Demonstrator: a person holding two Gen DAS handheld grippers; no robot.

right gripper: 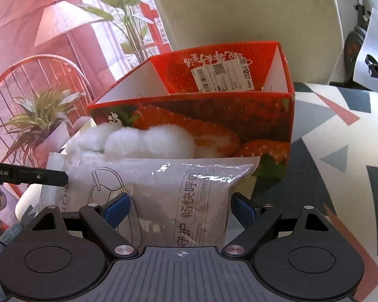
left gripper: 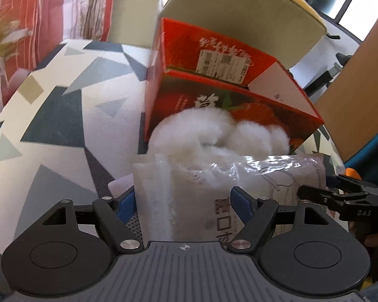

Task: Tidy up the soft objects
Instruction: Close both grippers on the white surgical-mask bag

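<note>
**Mask Packet Held by Both Grippers at the Strawberry Box**

We found the left gripper (left gripper: 186,201) closed on a clear plastic packet of face masks (left gripper: 229,183), its blue pads (left gripper: 242,201) pressed against the packet's two sides. The right gripper (right gripper: 180,207) clamped the same packet of face masks (right gripper: 163,191) from the other end, one blue pad (right gripper: 117,207) on each side of it. In the left wrist view we saw the right gripper's black linkage at the packet's right edge; in the right wrist view the left gripper's arm showed at the packet's left edge.

A white fluffy item (left gripper: 214,133) lay just beyond the packet, touching its far edge and resting against the front wall of an open red strawberry carton (left gripper: 214,95). The carton (right gripper: 194,120) stood upright on a tablecloth with a geometric triangle pattern (right gripper: 340,151), a shipping label (right gripper: 223,75) stuck to its inner back wall. We could not tell what lay inside it. A pale upholstered chair back (right gripper: 239,12) stood behind the carton.
</note>
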